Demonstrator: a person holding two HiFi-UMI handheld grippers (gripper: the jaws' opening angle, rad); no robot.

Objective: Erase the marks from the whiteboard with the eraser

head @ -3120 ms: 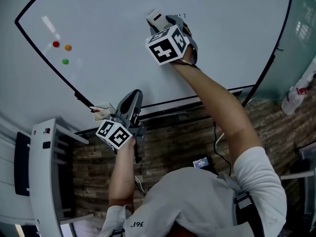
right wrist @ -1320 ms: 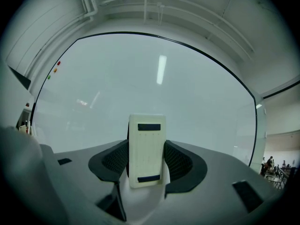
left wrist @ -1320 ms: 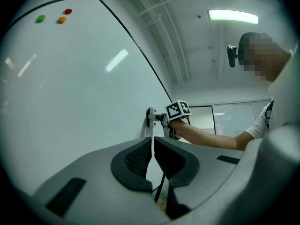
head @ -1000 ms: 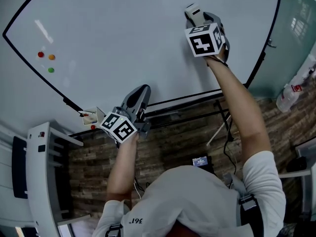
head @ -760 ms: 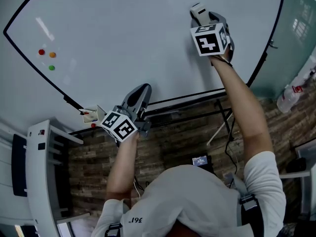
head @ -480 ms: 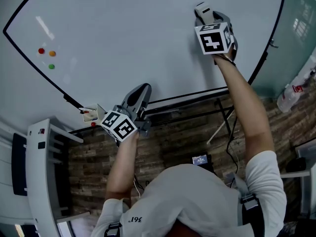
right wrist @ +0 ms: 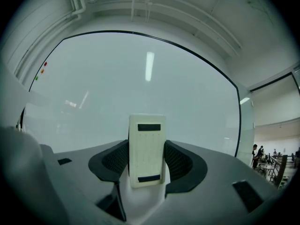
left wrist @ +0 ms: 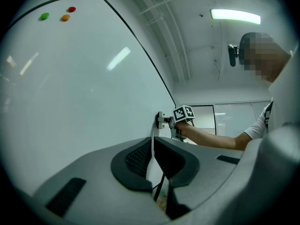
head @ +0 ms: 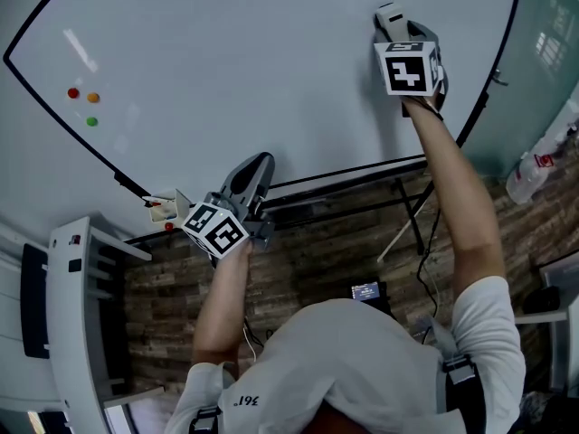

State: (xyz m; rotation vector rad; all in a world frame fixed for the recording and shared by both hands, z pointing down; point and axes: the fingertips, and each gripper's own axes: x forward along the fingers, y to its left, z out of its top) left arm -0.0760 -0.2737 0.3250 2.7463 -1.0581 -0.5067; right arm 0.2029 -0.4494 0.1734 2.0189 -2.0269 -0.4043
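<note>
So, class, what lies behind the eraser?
The whiteboard, unmarked all round the eraser held in the right gripper. The patch the eraser covers is hidden, so any mark there cannot be seen.

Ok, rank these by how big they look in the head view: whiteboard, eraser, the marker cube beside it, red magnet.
1. whiteboard, by far
2. marker cube, though it is nearer the camera
3. eraser, only partly showing
4. red magnet, smallest

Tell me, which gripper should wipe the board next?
The right gripper. Its jaws grip the eraser, held flat against the whiteboard. The left gripper is shut on nothing, low by the board's bottom edge.
</note>
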